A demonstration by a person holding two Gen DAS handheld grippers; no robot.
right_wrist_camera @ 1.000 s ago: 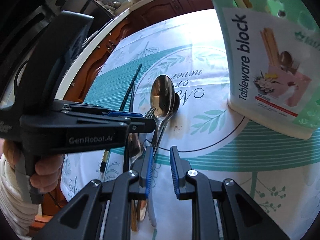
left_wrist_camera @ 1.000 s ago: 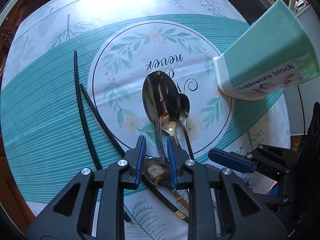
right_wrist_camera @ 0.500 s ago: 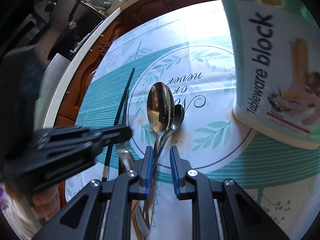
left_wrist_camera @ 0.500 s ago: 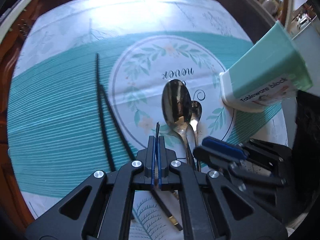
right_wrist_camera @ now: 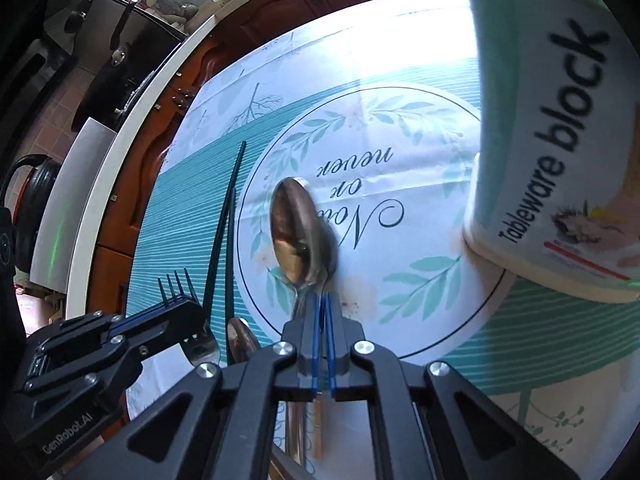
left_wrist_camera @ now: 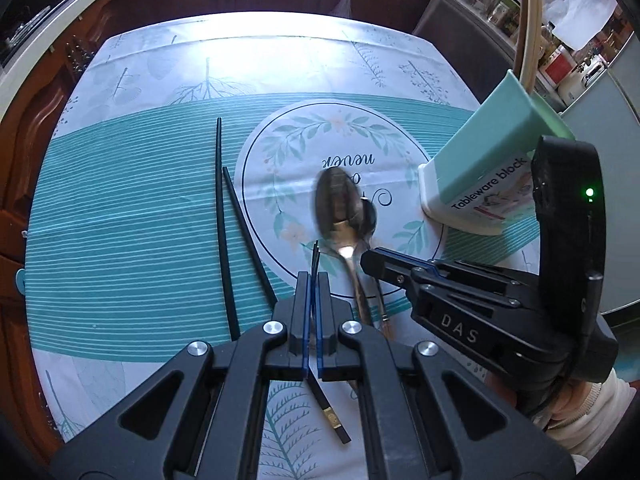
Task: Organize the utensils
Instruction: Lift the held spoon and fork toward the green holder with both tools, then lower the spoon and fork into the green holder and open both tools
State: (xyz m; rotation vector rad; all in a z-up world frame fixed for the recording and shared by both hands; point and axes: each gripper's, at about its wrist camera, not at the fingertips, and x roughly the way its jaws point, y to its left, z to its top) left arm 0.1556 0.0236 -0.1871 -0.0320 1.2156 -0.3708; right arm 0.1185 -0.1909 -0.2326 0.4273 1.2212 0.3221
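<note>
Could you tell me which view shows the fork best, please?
The right wrist view: the fork shows its tines clearly, sticking out of the shut left claw. In the left wrist view the fork is only a thin edge-on sliver.

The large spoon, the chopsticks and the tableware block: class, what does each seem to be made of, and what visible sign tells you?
Large spoon: polished metal, probably stainless steel; its bowl mirrors the room.
Chopsticks: matte black, likely plastic or lacquered wood; one end carries a gold band. Uncertain.
Tableware block: smooth mint-green plastic with a white base, by its even sheen; a printed label is on the front.
</note>
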